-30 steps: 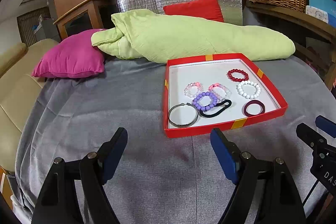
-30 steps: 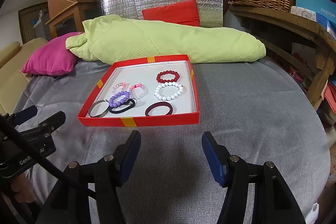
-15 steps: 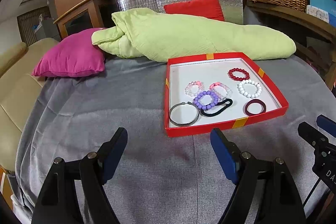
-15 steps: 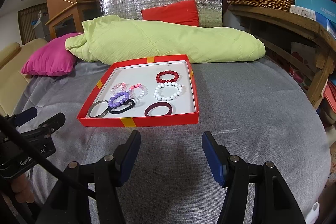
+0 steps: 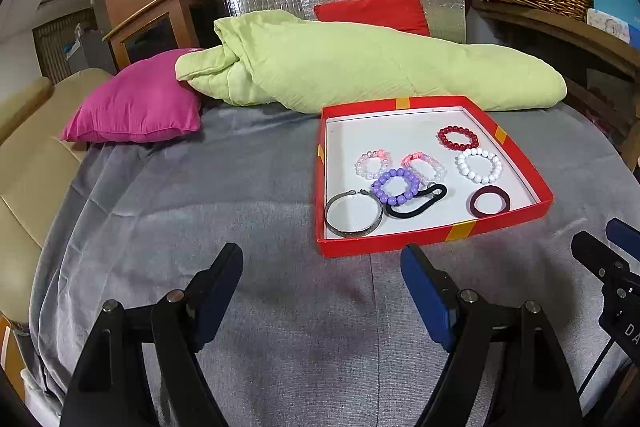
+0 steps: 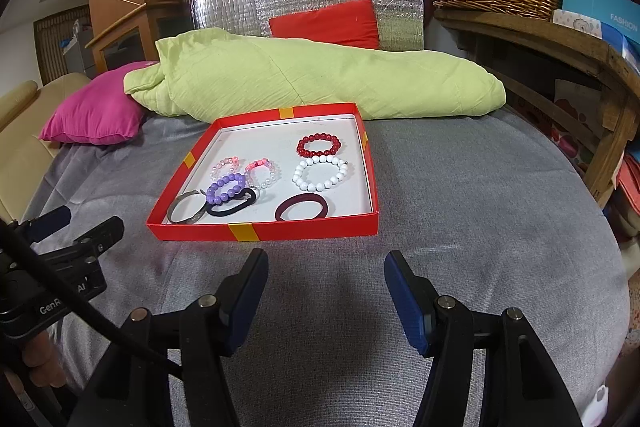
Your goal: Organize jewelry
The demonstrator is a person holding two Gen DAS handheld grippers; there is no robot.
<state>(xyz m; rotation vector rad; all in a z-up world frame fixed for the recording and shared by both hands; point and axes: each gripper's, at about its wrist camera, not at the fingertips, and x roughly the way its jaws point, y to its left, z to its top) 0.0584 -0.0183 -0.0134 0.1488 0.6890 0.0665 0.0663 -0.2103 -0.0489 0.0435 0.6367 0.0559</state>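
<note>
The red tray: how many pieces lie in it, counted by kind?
Inside the shallow red cardboard tray:
Beaded bracelets (red, white, purple, two pink-and-clear): 5
Silver metal cuff bangle: 1
Elastic hair bands (black, maroon): 2
Total: 8

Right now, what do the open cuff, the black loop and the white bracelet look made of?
Open cuff: likely metal, dull grey sheen, rigid with a gap. Black loop: probably fabric elastic, matte and limp. White bracelet: glossy round beads, plastic or glass, unclear which.
</note>
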